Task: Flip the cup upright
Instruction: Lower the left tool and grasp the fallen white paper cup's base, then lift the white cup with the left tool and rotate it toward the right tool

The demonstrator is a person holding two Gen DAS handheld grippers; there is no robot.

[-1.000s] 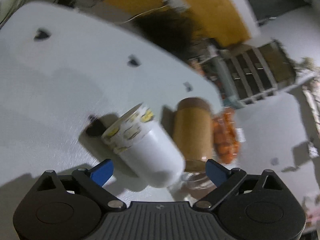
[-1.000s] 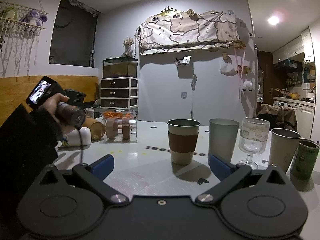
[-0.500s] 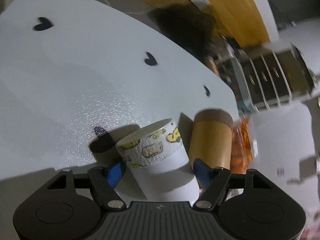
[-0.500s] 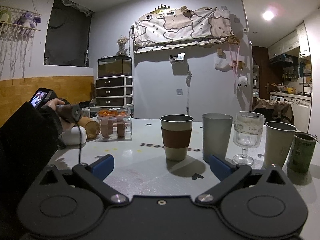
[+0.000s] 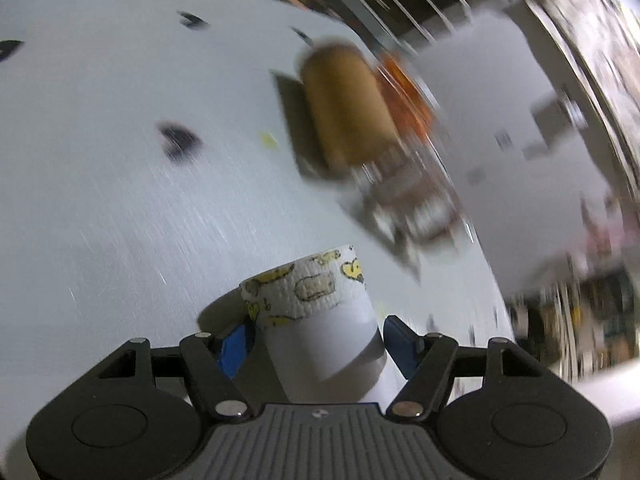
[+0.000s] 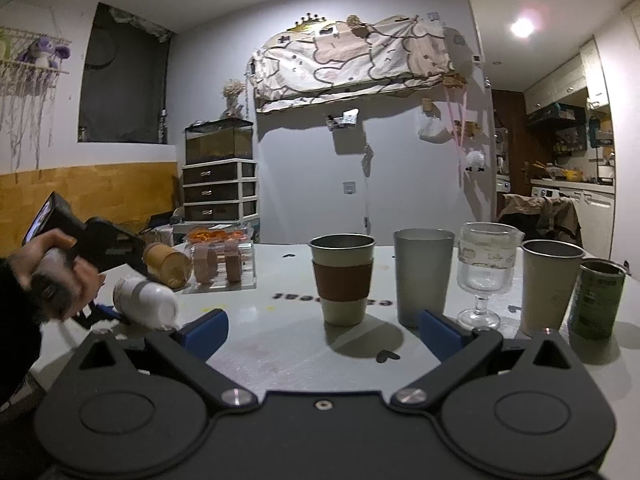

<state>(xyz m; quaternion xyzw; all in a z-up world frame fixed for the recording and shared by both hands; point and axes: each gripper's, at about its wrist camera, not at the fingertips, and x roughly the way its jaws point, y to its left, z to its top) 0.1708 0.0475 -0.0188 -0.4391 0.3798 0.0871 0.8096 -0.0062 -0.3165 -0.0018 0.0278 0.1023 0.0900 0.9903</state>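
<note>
left gripper (image 5: 316, 340) clamped on white cup (image 5: 320, 320), bottom centre of left view, banded rim pointing away over table (image 5: 100, 180) | cup tilted, lower left of right view | right gripper (image 6: 322, 330) jaws apart, holding nothing, low centre | brown cup (image 5: 346, 102) on its side, upper centre, blurred

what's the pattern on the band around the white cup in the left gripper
Yellow cartoon shapes outlined in dark on a white band, clearest in the left wrist view.
</note>
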